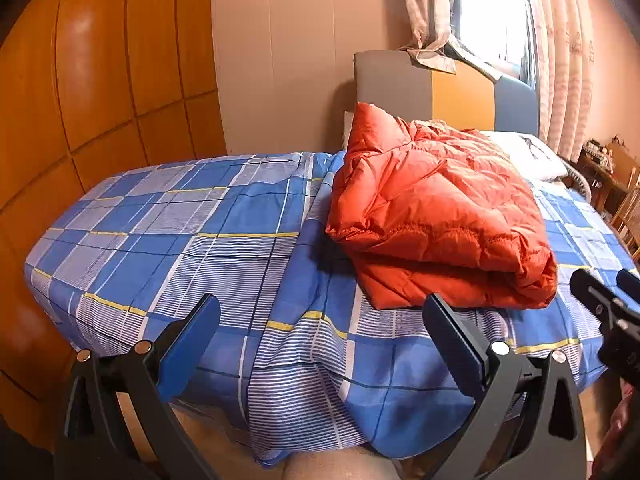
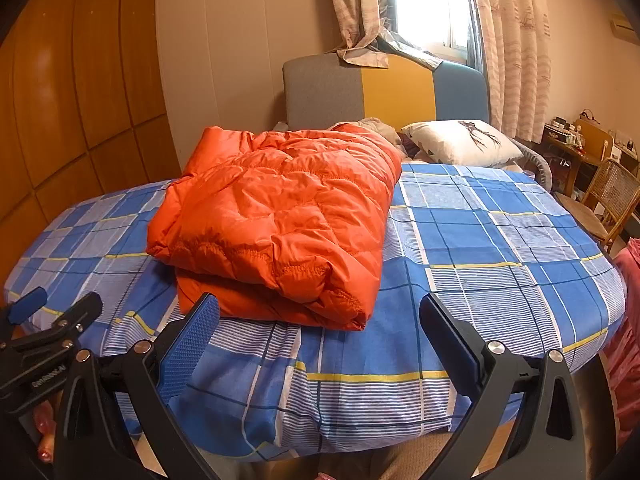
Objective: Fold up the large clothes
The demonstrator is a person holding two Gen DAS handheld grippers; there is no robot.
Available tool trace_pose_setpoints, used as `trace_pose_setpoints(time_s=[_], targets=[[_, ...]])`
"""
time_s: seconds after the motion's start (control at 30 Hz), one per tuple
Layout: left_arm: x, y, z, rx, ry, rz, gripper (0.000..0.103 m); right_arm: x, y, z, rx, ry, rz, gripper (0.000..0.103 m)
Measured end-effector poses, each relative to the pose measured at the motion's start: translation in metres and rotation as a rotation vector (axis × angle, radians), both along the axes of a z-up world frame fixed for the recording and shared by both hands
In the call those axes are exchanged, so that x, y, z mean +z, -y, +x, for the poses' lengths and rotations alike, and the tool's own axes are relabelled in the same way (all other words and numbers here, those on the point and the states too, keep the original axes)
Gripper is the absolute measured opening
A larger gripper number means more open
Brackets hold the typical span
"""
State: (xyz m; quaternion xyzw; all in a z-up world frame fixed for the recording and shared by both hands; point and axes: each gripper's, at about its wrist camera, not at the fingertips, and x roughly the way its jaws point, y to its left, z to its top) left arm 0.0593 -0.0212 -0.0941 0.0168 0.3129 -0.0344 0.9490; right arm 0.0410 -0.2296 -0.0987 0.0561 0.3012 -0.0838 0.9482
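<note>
From the left wrist view, the left gripper [image 1: 320, 320] hangs spread wide and empty over the bed's [image 1: 180, 216] near edge, the folded orange jacket [image 1: 436, 208] lying ahead to its right. From the right wrist view, the right gripper [image 2: 320, 320] gapes likewise, the jacket [image 2: 280, 216] just beyond its left finger.

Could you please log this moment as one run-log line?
orange jacket: folded on bed | left gripper: open, empty | right gripper: open, empty
</note>
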Motion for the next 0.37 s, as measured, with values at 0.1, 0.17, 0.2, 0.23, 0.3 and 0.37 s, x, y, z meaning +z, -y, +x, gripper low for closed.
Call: trace_pose_setpoints(time_s=[0.1, 0.17, 0.2, 0.23, 0.3, 0.37], targets=[[-0.0026, -0.0004, 0.0028, -0.008, -0.027, -0.013, 0.101, -0.0001, 0.0002, -0.0007, -0.002, -0.002, 0.0, 0.1], [-0.004, -0.0005, 0.0054, -0.021, -0.05, -0.028, 0.101, 0.0002, 0.0011, -0.0014, -0.001, -0.002, 0.003, 0.1], [-0.0048, -0.0004, 0.0064, -0.027, -0.059, -0.029, 0.101, 0.0003, 0.0015, -0.0011, -0.001, -0.003, 0.004, 0.1], [-0.0054, -0.0003, 0.0068, -0.03, -0.062, -0.027, 0.101, 0.0006, 0.0018, -0.0015, -0.002, -0.002, 0.005, 0.1], [-0.0064, -0.0006, 0.0073, -0.025, -0.065, -0.024, 0.101, 0.0009, 0.0027, -0.0016, -0.001, -0.003, 0.008, 0.1], [-0.0075, -0.0015, 0.0084, -0.019, -0.07, -0.026, 0.101, 0.0007, 0.0032, -0.0019, -0.002, -0.004, 0.009, 0.1]])
